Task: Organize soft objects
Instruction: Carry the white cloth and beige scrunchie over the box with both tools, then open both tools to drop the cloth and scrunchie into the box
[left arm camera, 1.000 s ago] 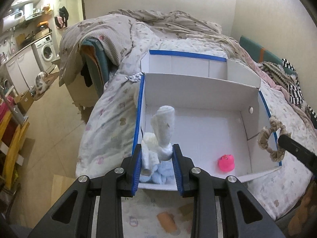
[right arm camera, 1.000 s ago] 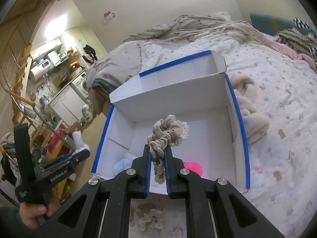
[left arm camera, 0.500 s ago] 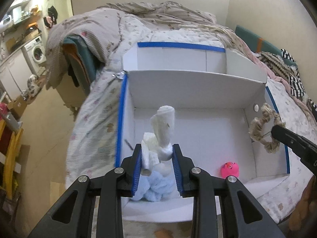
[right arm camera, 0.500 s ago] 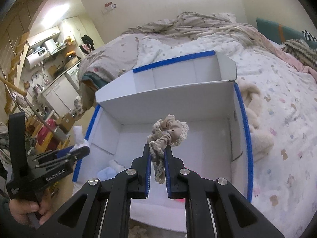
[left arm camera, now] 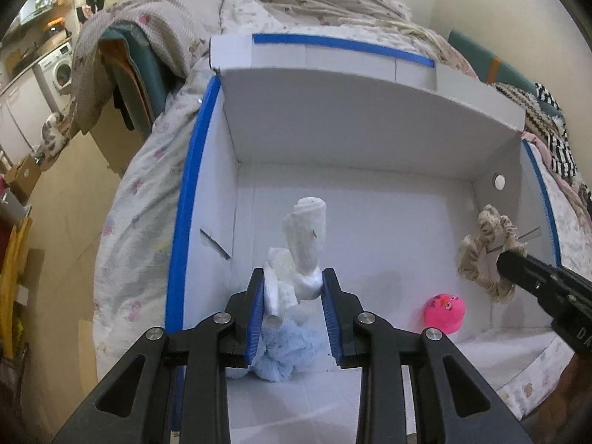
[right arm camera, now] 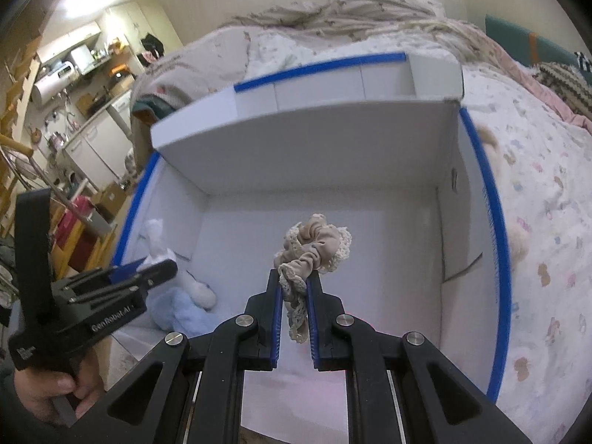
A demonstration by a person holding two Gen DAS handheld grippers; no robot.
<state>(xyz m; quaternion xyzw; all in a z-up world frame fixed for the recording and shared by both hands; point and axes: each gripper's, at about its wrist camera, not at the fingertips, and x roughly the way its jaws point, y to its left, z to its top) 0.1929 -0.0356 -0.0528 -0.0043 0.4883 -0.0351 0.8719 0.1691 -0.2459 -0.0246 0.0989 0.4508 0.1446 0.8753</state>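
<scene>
A white box with blue-taped edges (left arm camera: 185, 199) (right arm camera: 495, 244) lies open on the bed. My left gripper (left arm camera: 294, 285) is shut on a rolled white sock bundle (left arm camera: 305, 236) and holds it over the box's near left corner, above a fluffy light blue item (left arm camera: 281, 347) (right arm camera: 181, 310). My right gripper (right arm camera: 294, 288) is shut on a beige lace-trimmed scrunchie (right arm camera: 314, 244) (left arm camera: 484, 248) above the box's right half. A pink round toy (left arm camera: 444, 312) rests on the box floor. In the right wrist view the left gripper (right arm camera: 155, 270) shows at the left, in a person's hand (right arm camera: 55, 392).
The box's raised flap (left arm camera: 370, 118) stands at the far side. A patterned duvet (right arm camera: 547, 222) covers the bed; a cream plush item (right arm camera: 518, 244) lies just outside the box's right wall. The floor and a kitchen area with a washing machine (left arm camera: 61, 68) lie to the left.
Both grippers have come forward and down over the box, which now fills more of each view. Each still grips its item the same way.
</scene>
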